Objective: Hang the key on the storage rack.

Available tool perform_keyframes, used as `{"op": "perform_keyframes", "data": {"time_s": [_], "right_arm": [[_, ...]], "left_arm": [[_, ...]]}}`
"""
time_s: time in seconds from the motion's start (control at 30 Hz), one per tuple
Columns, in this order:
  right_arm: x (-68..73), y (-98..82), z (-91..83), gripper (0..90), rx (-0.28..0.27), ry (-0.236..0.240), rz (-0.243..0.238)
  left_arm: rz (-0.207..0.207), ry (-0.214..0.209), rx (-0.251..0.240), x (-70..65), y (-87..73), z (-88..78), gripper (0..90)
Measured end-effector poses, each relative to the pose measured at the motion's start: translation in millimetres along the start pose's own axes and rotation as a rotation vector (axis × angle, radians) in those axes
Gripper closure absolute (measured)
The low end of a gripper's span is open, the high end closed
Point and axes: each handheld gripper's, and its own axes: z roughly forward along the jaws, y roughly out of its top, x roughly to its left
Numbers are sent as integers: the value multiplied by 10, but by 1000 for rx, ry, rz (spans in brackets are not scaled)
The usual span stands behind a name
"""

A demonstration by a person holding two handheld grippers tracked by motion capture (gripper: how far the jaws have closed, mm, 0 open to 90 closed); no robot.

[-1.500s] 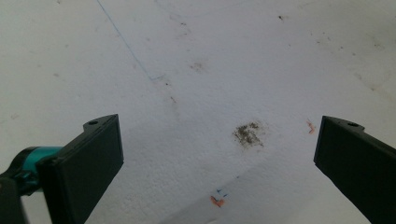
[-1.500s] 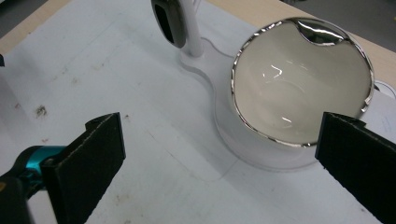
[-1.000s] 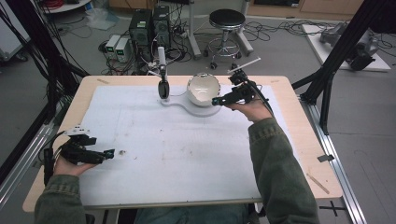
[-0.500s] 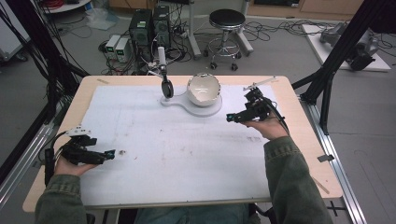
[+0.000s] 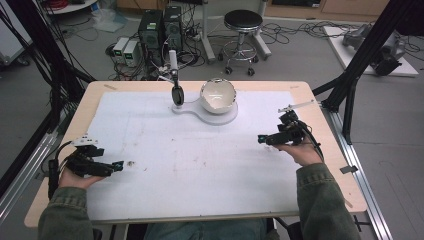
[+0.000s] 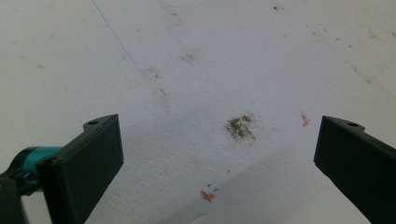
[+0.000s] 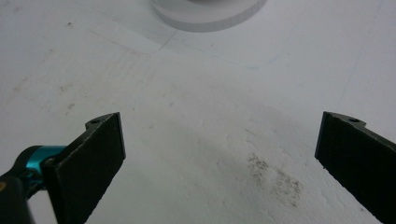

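Note:
A white bowl (image 5: 218,95) sits tilted on a white round base (image 5: 220,116) at the back middle of the white mat; a black upright piece (image 5: 177,93) stands on the base's left end. My right gripper (image 5: 262,139) is open over the mat's right side, in front of the base and apart from it, jaws empty. In the right gripper view the base's rim (image 7: 205,16) lies at the top, beyond the open jaws. My left gripper (image 5: 118,165) rests open near the front left, over a dark smudge (image 6: 241,127) on the mat.
The white mat (image 5: 200,165) covers most of the wooden table (image 5: 325,165). A thin metal rod (image 5: 297,106) lies by the right edge. Beyond the table stand a stool (image 5: 242,22) and computer boxes (image 5: 159,25). Black frame legs (image 5: 350,80) rise at the right.
My right gripper has drawn back from the bowl, moving right and toward the front of the table. The left gripper has stayed in place.

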Motion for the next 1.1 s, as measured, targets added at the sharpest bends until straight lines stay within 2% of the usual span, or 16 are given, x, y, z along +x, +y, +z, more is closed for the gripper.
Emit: {"op": "perform_keyframes", "data": {"time_s": [0.23, 0.37, 0.43, 0.77, 1.0, 1.1], "right_arm": [[-131, -228, -39, 7, -28, -23, 22], [-161, -327, -55, 6, -37, -50, 3], [-169, -379, -67, 6, -53, -39, 14], [-263, -689, -67, 6, -71, -50, 30], [-293, -889, -61, 6, -131, -65, 28], [-299, -926, -52, 6, -134, -72, 29]], "left_arm": [[-1, -1, -2, -8, -5, -5, 18], [-1, 0, -2, -7, -11, -7, 18], [0, -1, -2, -8, -12, -8, 18], [-1, 3, -1, -6, -26, -13, 18], [-2, 0, 0, 5, -39, -18, 18], [-3, -1, 0, 6, -39, -16, 18]]}}
